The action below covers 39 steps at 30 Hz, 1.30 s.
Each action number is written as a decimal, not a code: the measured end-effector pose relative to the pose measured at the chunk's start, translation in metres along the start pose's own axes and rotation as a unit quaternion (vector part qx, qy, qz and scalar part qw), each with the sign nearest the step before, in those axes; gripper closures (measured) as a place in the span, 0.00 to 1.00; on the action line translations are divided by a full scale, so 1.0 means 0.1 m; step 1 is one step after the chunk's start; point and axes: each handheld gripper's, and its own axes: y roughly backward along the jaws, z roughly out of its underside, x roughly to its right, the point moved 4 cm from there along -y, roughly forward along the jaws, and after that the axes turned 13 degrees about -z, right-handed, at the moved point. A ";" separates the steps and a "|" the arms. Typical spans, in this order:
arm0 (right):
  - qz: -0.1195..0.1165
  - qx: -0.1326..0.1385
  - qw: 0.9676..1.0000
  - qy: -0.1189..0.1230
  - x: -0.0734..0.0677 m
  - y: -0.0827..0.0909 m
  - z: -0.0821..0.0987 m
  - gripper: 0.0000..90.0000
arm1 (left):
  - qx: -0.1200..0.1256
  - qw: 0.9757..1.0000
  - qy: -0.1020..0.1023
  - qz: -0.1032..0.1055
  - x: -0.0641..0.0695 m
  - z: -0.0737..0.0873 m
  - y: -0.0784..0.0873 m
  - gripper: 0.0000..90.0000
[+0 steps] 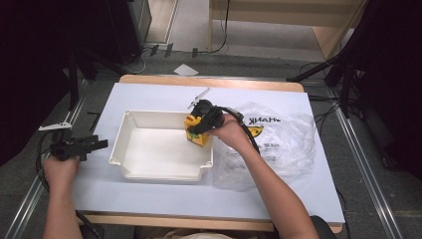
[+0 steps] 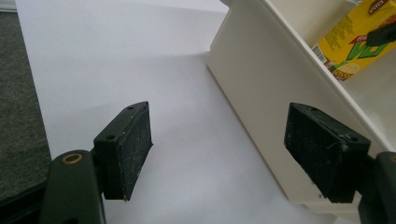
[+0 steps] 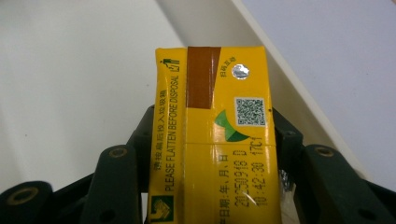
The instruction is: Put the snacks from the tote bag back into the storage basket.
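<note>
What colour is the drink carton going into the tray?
Yellow, with a brown strip and green marks; the drink carton shows best in the right gripper view.

In the right gripper view the yellow drink carton point(image 3: 215, 135) runs off the bottom edge and hides the pads pressing its sides. From above, the right gripper point(image 1: 198, 130) covers most of it, and the plastic bag point(image 1: 278, 142) print is perhaps too small to read.

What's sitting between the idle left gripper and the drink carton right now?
The near wall of the cream tray. In the left gripper view, bare white tabletop runs from the left gripper to that wall; the yellow carton is beyond it, inside the tray.
</note>
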 end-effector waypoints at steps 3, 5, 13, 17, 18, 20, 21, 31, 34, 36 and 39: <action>0.003 0.000 1.000 -0.007 0.03 0.01 0.02 0.57 | 0.001 1.000 0.001 0.000 0.01 0.00 0.00 0.27; -0.004 0.001 1.000 -0.009 0.05 0.02 0.02 0.56 | 0.000 1.000 0.001 0.000 0.01 0.00 -0.01 0.27; -0.010 0.007 1.000 -0.012 0.03 0.07 0.02 0.52 | -0.002 1.000 0.001 0.002 0.00 0.00 -0.01 0.27; -0.015 0.013 1.000 -0.012 0.01 0.17 0.01 0.50 | -0.004 1.000 0.000 0.004 0.00 0.00 -0.01 0.27; -0.013 0.016 1.000 -0.014 0.01 0.20 0.01 0.49 | -0.004 1.000 0.001 0.004 0.01 -0.01 -0.02 0.27; -0.011 0.019 1.000 -0.015 0.00 0.26 0.01 0.48 | -0.005 1.000 0.001 0.004 0.01 -0.01 -0.03 0.27; -0.012 0.022 1.000 -0.014 -0.01 0.28 0.00 0.48 | -0.006 1.000 0.001 0.004 0.01 -0.01 -0.03 0.27; -0.005 0.035 0.999 -0.001 -0.11 0.49 -0.01 0.41 | -0.005 1.000 -0.001 0.007 0.01 -0.03 -0.06 0.27; -0.006 0.036 0.999 0.001 -0.14 0.52 -0.01 0.39 | -0.005 1.000 0.000 0.008 0.02 -0.05 -0.07 0.27; -0.007 0.035 0.999 0.001 -0.16 0.53 0.00 0.38 | -0.004 1.000 0.000 0.009 0.02 -0.05 -0.08 0.27; -0.002 0.034 0.999 0.009 -0.19 0.54 0.00 0.37 | -0.005 1.000 0.001 0.010 0.03 -0.06 -0.09 0.27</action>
